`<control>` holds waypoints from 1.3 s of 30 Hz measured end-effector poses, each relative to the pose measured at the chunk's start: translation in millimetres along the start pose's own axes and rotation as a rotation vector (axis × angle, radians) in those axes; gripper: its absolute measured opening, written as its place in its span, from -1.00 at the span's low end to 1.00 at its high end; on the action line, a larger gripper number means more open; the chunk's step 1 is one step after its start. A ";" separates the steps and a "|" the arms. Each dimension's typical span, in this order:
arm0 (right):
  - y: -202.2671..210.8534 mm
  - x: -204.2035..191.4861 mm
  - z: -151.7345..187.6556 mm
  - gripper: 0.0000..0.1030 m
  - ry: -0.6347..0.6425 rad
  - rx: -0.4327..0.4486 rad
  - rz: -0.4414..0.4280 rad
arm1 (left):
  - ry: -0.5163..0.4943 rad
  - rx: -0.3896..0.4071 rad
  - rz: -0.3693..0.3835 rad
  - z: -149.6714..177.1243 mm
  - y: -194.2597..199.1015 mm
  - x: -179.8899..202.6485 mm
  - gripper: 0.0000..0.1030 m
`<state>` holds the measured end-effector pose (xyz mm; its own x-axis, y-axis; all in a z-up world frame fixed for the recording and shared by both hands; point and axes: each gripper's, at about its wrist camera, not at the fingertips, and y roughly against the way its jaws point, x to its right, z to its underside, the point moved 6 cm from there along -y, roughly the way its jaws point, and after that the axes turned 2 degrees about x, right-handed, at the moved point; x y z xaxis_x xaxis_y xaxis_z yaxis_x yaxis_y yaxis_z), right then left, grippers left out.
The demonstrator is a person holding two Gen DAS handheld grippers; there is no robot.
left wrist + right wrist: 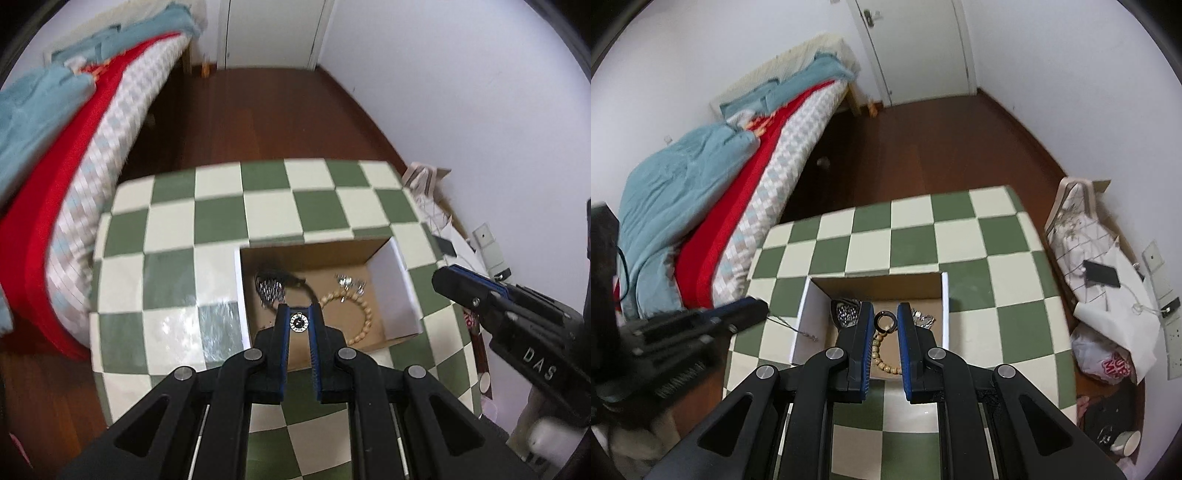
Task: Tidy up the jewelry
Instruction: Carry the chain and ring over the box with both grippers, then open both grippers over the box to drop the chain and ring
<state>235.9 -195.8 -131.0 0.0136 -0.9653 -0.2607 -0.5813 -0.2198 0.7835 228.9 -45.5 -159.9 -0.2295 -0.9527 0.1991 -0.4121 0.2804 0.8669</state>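
While both grippers hover over it, a table (221,218) covered in green-and-cream checks fills the middle of each view. It stands on a dark reddish wood floor (258,110), with a bed (746,192) to its left carrying one blue blanket (672,192), one red blanket and a diamond-patterned cover. White walls and one white door (916,48) close off the far end of the room; to the right of the table lie papers, a dark phone (1100,275) and a plastic bag.

One open cardboard box (391,288) with white sides sits on the near part of the table. Inside it lie one bracelet of pale wooden beads (365,314), one dark hair clip set with sparkling stones (269,288), and a small cluster of silvery pieces (349,283) whose count is too blurred to tell.

The left gripper (299,321) is above the box with its tongs clamped on one small round studded ring (299,322). The right gripper (885,321) is also above the box; its tongs stand slightly apart, with one dark ring (885,320) seen between the tips, and I cannot tell whether they touch it.
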 end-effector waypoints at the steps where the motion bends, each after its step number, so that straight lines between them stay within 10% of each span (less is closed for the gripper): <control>1: -7.7 1.3 0.4 -0.74 0.001 -0.019 -0.001 | 0.003 -0.017 -0.002 2.0 -6.5 -2.3 -0.86; 12: -90.9 19.0 22.8 -0.72 -0.076 -0.246 -0.062 | 0.039 -0.082 -0.096 -0.3 -33.6 -29.6 -0.74; 16: -98.3 24.0 25.3 -0.71 -0.095 -0.266 -0.046 | 0.018 -0.034 -0.154 -5.1 -28.0 -35.6 0.49; 20: -94.3 27.6 23.0 -0.15 -0.103 -0.259 -0.035 | 0.021 0.006 -0.175 -8.4 -20.2 -41.1 0.66; 24: -84.9 31.0 19.6 -0.08 -0.102 -0.232 -0.010 | 0.020 0.040 -0.227 -6.8 -11.2 -47.4 0.96; 29: -68.8 33.6 21.4 0.63 -0.018 -0.182 0.139 | 0.015 0.090 -0.288 1.0 -1.1 -51.2 0.99; 39: -52.2 32.6 44.3 1.00 0.083 -0.157 0.289 | 0.003 0.166 -0.343 19.4 24.0 -45.7 0.99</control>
<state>230.7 -209.6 -205.4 -0.0633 -0.9976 0.0265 -0.4383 0.0516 0.8974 212.4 7.1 -157.0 -0.0507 -0.9948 -0.0885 -0.6021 -0.0403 0.7974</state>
